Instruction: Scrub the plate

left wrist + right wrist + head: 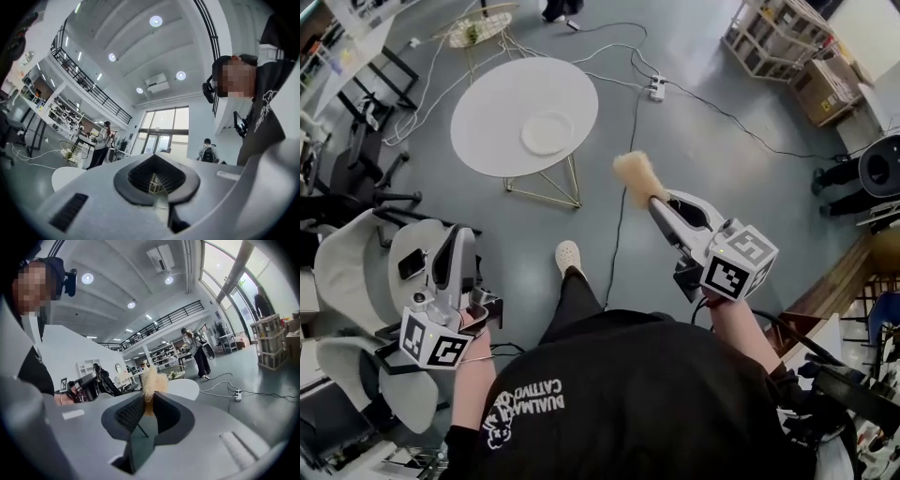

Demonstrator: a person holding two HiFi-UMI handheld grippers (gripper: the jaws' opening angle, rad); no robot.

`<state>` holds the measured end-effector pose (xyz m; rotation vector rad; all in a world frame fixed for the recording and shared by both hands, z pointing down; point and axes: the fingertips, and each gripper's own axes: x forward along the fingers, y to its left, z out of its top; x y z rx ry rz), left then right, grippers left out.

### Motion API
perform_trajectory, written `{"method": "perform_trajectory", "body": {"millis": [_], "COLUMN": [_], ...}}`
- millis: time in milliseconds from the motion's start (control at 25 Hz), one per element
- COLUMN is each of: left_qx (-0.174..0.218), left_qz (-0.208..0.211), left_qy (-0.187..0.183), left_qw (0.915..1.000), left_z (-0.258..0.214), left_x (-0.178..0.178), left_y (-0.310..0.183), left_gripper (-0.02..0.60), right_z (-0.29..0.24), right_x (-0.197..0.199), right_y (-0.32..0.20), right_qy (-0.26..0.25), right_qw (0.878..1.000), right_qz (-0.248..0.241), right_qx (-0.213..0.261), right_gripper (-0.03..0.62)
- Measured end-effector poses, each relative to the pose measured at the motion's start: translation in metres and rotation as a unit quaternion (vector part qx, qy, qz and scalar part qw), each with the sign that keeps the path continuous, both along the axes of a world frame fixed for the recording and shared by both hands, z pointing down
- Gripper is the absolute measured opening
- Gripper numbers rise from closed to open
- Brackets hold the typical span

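One view, the head's, shows plate (547, 132); right gripper (656, 201) grips brush (636, 175), left gripper (455, 236) closed.

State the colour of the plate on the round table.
The plate is white, like the table; clearest in the head view.

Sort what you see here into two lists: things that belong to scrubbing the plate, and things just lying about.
For the job:
plate on the round white table
tan scrubbing brush, gripped in the right gripper
left gripper, shut and empty

Lying about:
power strip on the floor
cardboard box
grey chair
wire side table
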<state>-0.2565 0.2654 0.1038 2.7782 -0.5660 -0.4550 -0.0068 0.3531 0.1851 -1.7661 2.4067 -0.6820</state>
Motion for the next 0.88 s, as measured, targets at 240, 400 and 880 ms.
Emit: {"method": "perform_trajectory", "body": {"millis": [240, 400, 880], "left_qx": [-0.015, -0.014, -0.059], "left_qz": [0.001, 0.019, 0.026], "left_qy": [0.006, -0.016, -0.077], "left_qw": [0.9999, 0.9996, 0.9949], "left_z": [0.007, 0.003, 0.052], "left_x": [0.028, 0.050, 0.075], "left_y": [-0.109, -0.187, -0.350], "left_gripper": [-0.003, -0.003, 0.084], "right_z": [0.008, 0.000, 0.028], "right_x": [0.023, 0.030, 0.034], "right_y": [-0.086, -0.163, -0.326], "right_qy": [0.006, 0.006, 0.025], "right_qw": [0.999, 0.999, 0.997], "right_qz": [0.020, 0.019, 0.018], "right_qx": [-0.029, -0.038, -0.070], "right_gripper": [0.058, 0.058, 0.058]}}
